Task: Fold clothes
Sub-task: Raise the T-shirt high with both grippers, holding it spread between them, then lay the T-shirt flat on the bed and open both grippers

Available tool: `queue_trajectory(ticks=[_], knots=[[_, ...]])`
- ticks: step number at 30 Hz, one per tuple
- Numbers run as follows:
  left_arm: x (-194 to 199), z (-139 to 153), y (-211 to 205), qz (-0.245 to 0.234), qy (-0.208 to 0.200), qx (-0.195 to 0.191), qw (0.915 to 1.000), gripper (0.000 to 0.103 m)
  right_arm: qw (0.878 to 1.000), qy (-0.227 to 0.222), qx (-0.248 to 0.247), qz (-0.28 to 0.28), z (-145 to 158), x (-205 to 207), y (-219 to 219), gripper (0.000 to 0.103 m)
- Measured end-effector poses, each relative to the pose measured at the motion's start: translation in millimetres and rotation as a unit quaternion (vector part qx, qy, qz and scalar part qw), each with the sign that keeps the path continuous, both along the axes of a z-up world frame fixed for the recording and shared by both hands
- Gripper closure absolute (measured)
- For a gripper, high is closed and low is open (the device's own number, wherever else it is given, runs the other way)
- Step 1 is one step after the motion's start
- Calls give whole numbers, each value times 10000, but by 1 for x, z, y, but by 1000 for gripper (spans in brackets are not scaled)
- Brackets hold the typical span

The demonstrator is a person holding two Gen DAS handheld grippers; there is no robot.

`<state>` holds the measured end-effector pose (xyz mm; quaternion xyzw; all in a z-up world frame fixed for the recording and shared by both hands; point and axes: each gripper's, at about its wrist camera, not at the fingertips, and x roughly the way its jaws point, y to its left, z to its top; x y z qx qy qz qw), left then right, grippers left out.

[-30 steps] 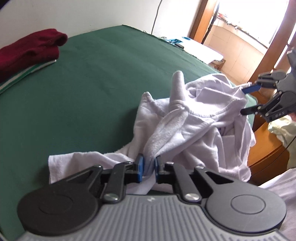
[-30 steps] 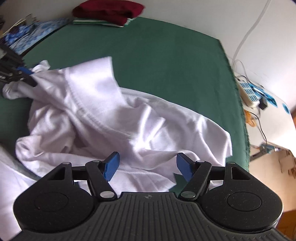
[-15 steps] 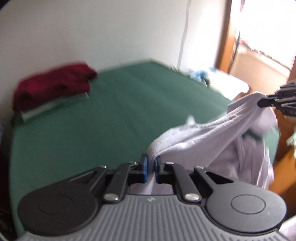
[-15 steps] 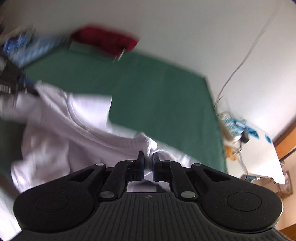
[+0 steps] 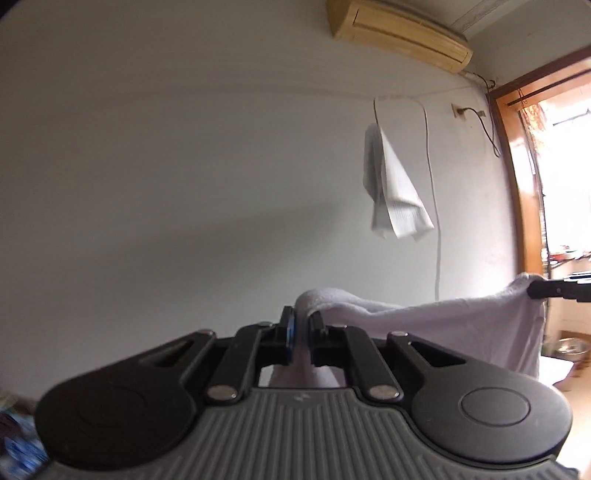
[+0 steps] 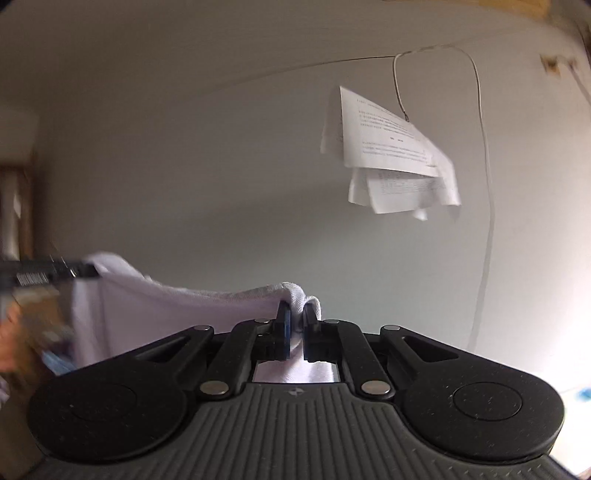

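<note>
A white garment point(image 5: 443, 325) hangs stretched in the air between both grippers, held up in front of a pale wall. My left gripper point(image 5: 302, 328) is shut on one top corner of it. In the left wrist view the right gripper point(image 5: 543, 290) pinches the far corner at the right edge. In the right wrist view my right gripper point(image 6: 297, 325) is shut on a bunched fold of the white garment point(image 6: 184, 314), and the left gripper point(image 6: 79, 271) holds the far corner at the left. The bed is out of sight.
Sheets of paper point(image 5: 395, 192) hang from a wire on the wall point(image 5: 184, 184), also seen as printed paper point(image 6: 391, 155) in the right wrist view. An air conditioner point(image 5: 399, 33) sits high on the wall. A bright doorway point(image 5: 554, 184) lies to the right.
The right gripper closed on the white garment. Both grippers rose from the green bed and tilted up level, lifting the garment until it hangs stretched between them; the bed dropped out of view.
</note>
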<state>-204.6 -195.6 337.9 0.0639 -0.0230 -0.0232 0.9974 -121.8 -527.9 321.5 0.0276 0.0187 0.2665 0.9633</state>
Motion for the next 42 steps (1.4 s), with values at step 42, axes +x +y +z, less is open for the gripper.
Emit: queue_trajectory(ticks=[42], knots=[[366, -261, 95, 1576, 3517, 1203, 9149, 76, 9458, 1675, -1760, -2155, -199, 335, 179, 59]])
